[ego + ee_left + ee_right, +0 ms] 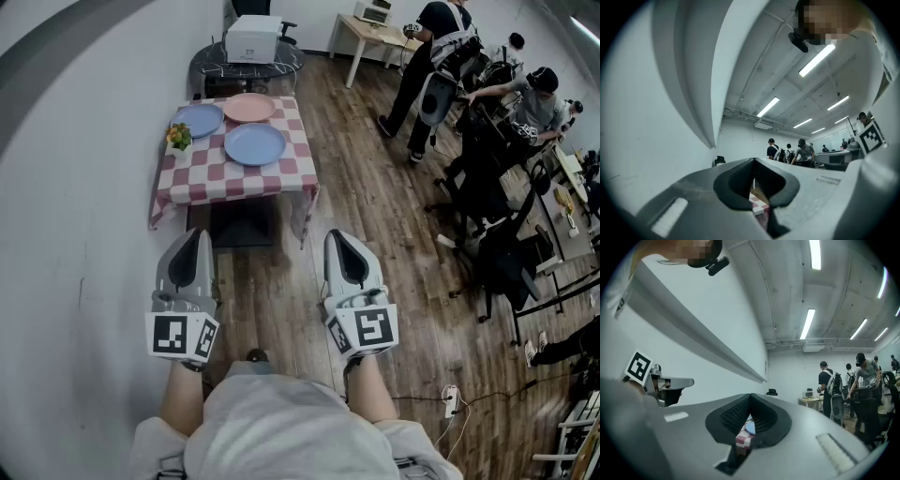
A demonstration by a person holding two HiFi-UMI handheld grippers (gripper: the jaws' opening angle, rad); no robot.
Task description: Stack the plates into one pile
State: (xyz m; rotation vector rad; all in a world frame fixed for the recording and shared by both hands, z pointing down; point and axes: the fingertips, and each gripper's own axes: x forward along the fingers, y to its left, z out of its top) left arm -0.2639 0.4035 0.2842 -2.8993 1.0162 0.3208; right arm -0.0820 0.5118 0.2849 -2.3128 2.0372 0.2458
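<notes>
On the checkered table [202, 180] ahead, 3 unstacked, side by side: pink plate [249, 107], left blue plate [200, 119], front blue plate [255, 144]. Well short of it: left gripper [194, 234], right gripper [339, 236], both closed tight, nothing held.

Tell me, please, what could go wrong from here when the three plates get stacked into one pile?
1. The flower pot stands close beside the left blue plate; lifting that plate could tip it over.
2. The left gripper and right gripper are both shut and short of the table; if they arrive shut, they would probably shove a plate across the cloth rather than grip its rim.
</notes>
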